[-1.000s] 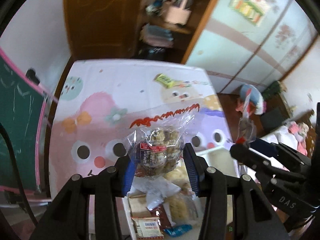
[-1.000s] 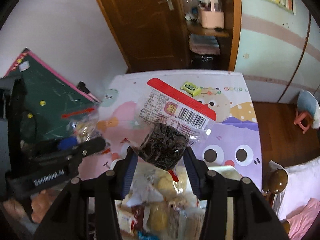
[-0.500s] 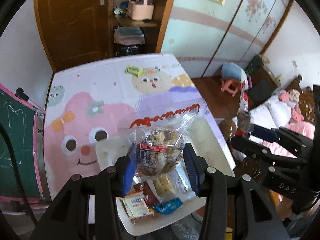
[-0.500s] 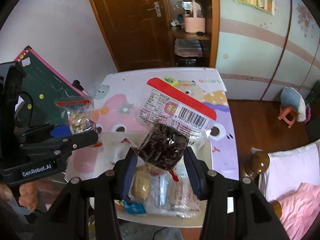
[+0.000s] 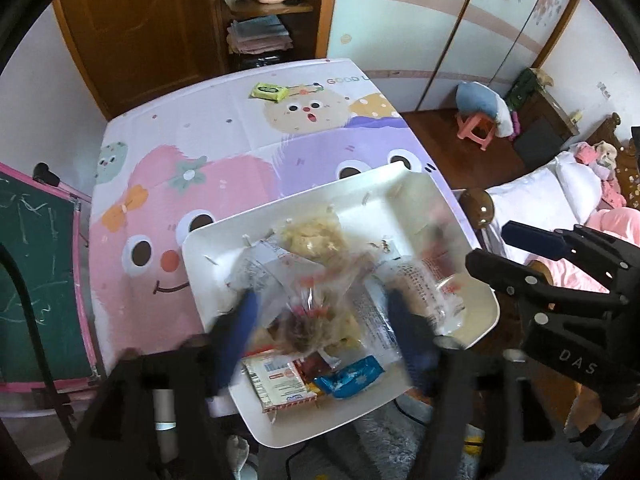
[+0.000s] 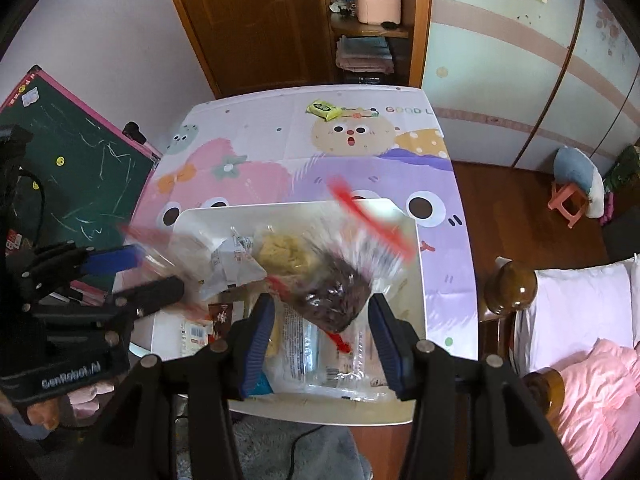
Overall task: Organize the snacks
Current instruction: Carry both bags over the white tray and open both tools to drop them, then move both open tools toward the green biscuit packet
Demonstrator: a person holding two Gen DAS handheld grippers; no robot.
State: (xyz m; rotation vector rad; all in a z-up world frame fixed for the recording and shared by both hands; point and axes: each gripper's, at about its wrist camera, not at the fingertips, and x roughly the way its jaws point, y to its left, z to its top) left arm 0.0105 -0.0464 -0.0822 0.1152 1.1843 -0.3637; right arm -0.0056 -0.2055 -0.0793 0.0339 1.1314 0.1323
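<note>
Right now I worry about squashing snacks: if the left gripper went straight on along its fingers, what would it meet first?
Probably the clear bag of brown snacks between the opening left gripper, then the packets piled in the white tray. Blur leaves depth uncertain.

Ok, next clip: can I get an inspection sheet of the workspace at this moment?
surface: table in cartoon cloth; white tray at its near edge.
job's things: snack packets heaped in tray; mixed-snack bag and dark-snack bag above them, blurred.
clutter: yellow-green pack at far edge.
grippers: left gripper opening, bag loose between; right gripper pads seemingly off its bag.
cables: dark cable under tray edge.
surroundings: chalkboard, door, bed.
</note>
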